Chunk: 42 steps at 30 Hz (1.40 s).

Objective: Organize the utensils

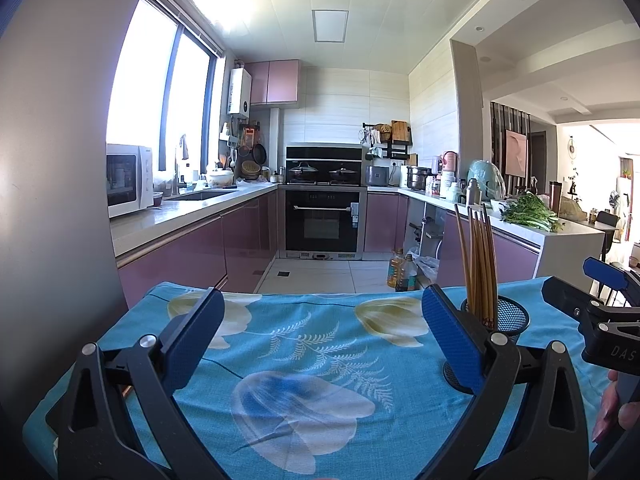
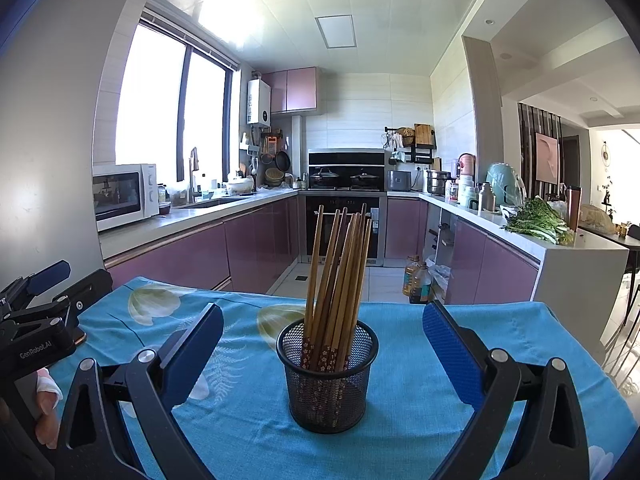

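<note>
- Kitchen backdrop: purple cabinets, oven [image 2: 342,226] at the far end, microwave [image 2: 124,194] on the left counter, greens [image 2: 536,220] on the right counter. None of it is in reach.
- Work surface is a table under a blue floral cloth [image 2: 420,392]. The cloth looks loose, so anything dragged across it could bunch it up and shift the load.
- My right gripper [image 2: 323,354] has jaws wide apart, empty, straddling the mesh cup [image 2: 328,380] without touching it.
- My left gripper [image 1: 323,336] also has jaws wide apart, empty, over bare cloth. The cup sits just beyond my right finger in that view, partly hidden.
- Mesh cup: black wire, round, upright on the cloth, roughly centred between my right fingers. Looks light, my guess.
- Chopsticks [image 2: 338,276]: wooden bundle standing in the cup, patterned ends down, leaning and fanned out, well taller than the cup.
- Risk 1: top-heavy load. If I bump the sticks or clip the rim on closing, the cup probably tips and spills them.
- Risk 2: squeezing the mesh wall hard may deform it or let it slip.
- Risk 3: my two grippers are near each other, so a collision is possible if both go for the cup.
- No loose utensils visible on the cloth.
</note>
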Each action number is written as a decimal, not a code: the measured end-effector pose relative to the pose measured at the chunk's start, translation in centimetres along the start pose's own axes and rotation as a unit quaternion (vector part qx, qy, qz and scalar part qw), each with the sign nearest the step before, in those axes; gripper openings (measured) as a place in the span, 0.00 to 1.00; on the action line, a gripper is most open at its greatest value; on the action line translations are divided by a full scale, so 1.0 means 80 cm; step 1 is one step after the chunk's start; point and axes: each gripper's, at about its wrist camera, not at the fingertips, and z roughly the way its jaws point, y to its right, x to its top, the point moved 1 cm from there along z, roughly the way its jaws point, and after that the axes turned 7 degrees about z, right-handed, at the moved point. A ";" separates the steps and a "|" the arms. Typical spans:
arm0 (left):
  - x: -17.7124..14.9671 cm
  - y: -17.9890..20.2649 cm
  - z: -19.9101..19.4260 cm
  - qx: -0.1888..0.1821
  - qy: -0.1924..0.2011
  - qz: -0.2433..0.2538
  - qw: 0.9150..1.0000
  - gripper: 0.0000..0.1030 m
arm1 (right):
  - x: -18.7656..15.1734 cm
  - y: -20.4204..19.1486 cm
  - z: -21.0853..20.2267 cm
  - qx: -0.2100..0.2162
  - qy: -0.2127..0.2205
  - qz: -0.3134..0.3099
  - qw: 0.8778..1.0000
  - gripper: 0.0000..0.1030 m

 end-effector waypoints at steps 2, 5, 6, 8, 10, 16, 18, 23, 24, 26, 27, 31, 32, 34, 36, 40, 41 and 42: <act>0.000 0.000 0.000 0.000 0.000 0.000 1.000 0.95 | 0.000 0.000 0.000 -0.001 0.000 0.000 1.000 0.94; 0.000 0.000 0.000 0.000 0.000 0.000 1.000 0.95 | -0.001 0.000 0.000 -0.001 0.000 0.000 1.000 0.94; 0.000 0.000 -0.001 0.000 0.000 0.000 1.000 0.95 | -0.001 0.000 0.000 -0.001 0.000 0.000 1.000 0.94; 0.000 0.000 0.000 0.000 0.000 0.000 1.000 0.95 | -0.001 0.001 0.000 -0.001 0.000 0.000 1.000 0.94; -0.001 0.000 -0.001 0.000 0.000 0.000 1.000 0.95 | -0.001 0.001 0.000 -0.001 0.000 0.001 1.000 0.94; -0.001 0.000 -0.001 0.000 0.000 0.000 1.000 0.95 | -0.002 0.001 0.001 -0.002 0.001 0.002 1.000 0.94; -0.001 0.000 0.000 0.000 0.000 0.000 1.000 0.95 | -0.002 0.001 0.001 -0.001 0.001 0.002 1.000 0.94; -0.001 0.000 0.000 0.000 0.000 0.000 1.000 0.95 | -0.001 0.001 0.001 -0.002 0.002 0.002 1.000 0.94; -0.001 0.000 -0.001 0.000 0.000 -0.001 1.000 0.95 | -0.001 0.001 0.001 -0.002 0.001 0.002 1.000 0.94; -0.001 0.000 0.000 0.000 0.000 0.000 1.000 0.95 | -0.002 0.001 0.001 -0.002 0.002 0.002 1.000 0.94; -0.001 0.000 -0.001 0.000 0.000 0.000 1.000 0.95 | -0.002 0.001 0.001 -0.002 0.001 0.002 1.000 0.94; -0.001 0.000 -0.001 0.000 0.000 0.000 1.000 0.95 | -0.002 0.001 0.002 -0.002 0.001 0.003 1.000 0.94; -0.001 0.000 0.000 0.000 0.000 0.000 1.000 0.95 | -0.002 0.001 0.002 -0.002 0.001 0.002 1.000 0.94; -0.001 0.000 -0.001 0.000 0.000 0.000 1.000 0.95 | -0.003 -0.001 0.001 -0.003 0.002 0.003 1.000 0.94; -0.001 0.000 -0.001 0.000 0.000 0.000 1.000 0.95 | -0.004 -0.001 0.001 -0.004 0.002 0.002 1.000 0.94; -0.001 0.000 -0.001 0.000 0.000 0.000 1.000 0.95 | -0.004 -0.001 0.000 -0.004 0.002 0.003 1.000 0.94; -0.001 0.000 -0.001 0.000 0.000 0.000 1.000 0.95 | -0.004 -0.001 0.000 -0.004 0.001 0.003 1.000 0.94; -0.001 0.000 -0.001 -0.001 0.000 0.000 1.000 0.95 | -0.004 -0.001 0.000 -0.004 0.001 0.003 1.000 0.94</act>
